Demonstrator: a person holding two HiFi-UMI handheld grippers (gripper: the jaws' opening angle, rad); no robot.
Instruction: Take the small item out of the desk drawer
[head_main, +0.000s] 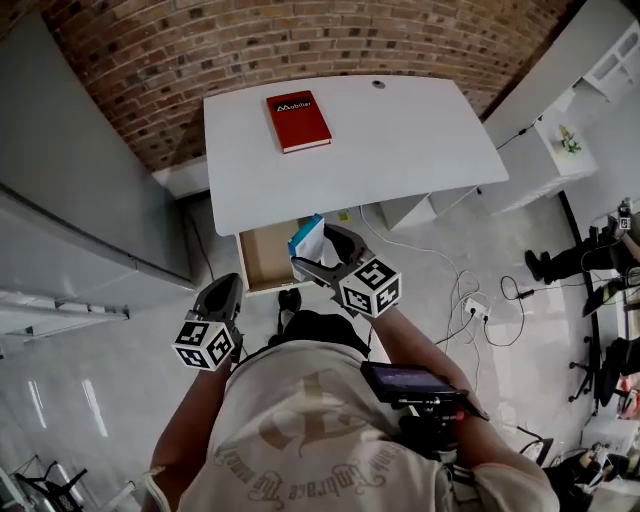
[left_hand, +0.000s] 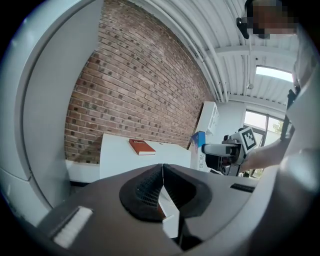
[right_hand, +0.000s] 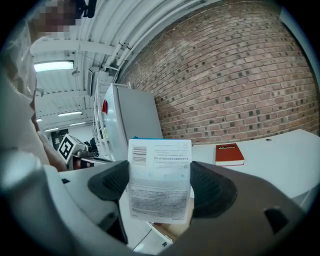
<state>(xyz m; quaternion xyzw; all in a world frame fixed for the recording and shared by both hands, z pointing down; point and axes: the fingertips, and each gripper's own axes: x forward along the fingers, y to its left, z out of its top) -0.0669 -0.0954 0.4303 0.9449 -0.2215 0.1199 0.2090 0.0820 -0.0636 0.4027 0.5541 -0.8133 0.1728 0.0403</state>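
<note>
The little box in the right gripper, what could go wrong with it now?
It could slip: the right gripper pinches the box only by its two side edges, so it might fall back into the open drawer or onto the floor. The left gripper is shut and off to the side, so it could not catch it. The drawer also sticks out and could get bumped.

Brightly and evenly lit from ceiling strip lights (right_hand: 52, 65), with soft glare on the glossy floor (head_main: 90, 400) and only a faint shadow under the white desk (head_main: 400, 140). Strongly bowed toward the edges by wide-angle lenses, rounded off into dark corners in both gripper views. Sharp on the brick wall (left_hand: 135, 90), softer on the small box (right_hand: 160, 180), dim on the left gripper (left_hand: 162, 170) close to the lens.
</note>
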